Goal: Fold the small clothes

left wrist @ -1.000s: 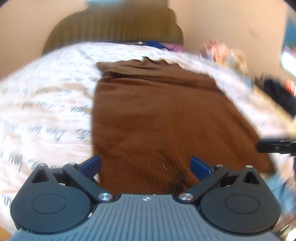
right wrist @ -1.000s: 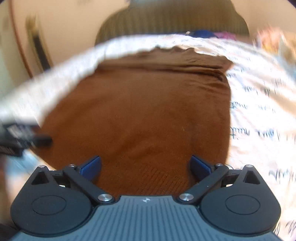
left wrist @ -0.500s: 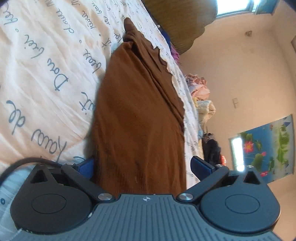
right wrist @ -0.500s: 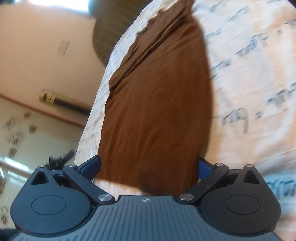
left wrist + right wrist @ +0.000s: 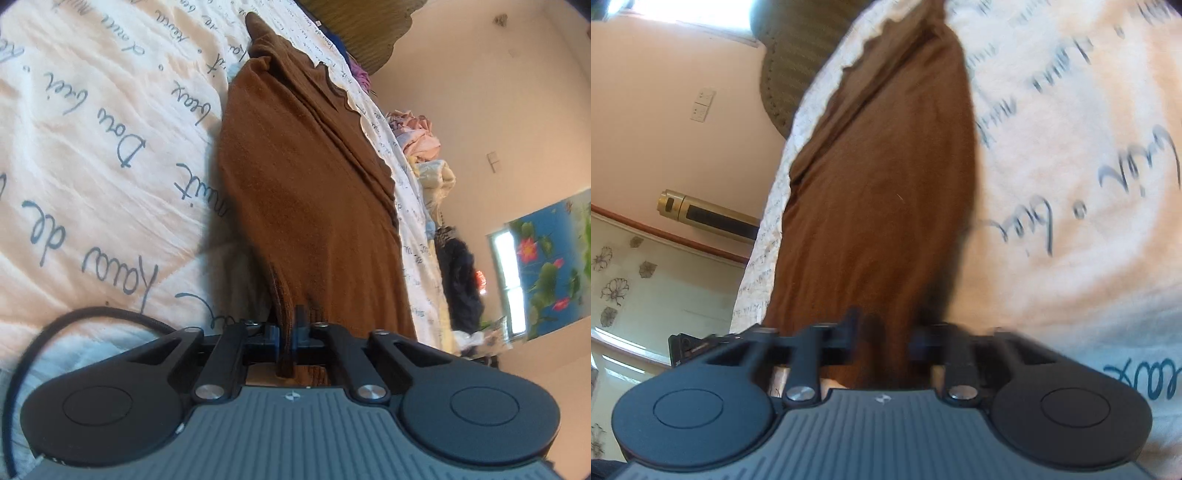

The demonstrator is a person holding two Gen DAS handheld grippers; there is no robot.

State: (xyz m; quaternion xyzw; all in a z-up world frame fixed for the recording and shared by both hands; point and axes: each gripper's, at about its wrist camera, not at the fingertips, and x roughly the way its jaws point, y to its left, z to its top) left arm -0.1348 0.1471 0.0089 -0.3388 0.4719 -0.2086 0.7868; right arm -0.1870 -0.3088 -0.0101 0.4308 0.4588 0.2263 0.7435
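Near hem of brown garment [image 5: 314,206] hidden behind both tools; right view blurred. Left hand-held gripper [image 5: 286,332] pinched tight on ribbed hem. Right hand-held gripper [image 5: 882,339] clamped on bunched hem. Garment lies on script-printed bed sheet [image 5: 92,147]

Left hand-held gripper [image 5: 287,334] pinched tight on the ribbed hem of a brown knit garment [image 5: 314,206], garment stretching away across a script-printed bedspread [image 5: 92,147], clothes pile [image 5: 421,136] beyond
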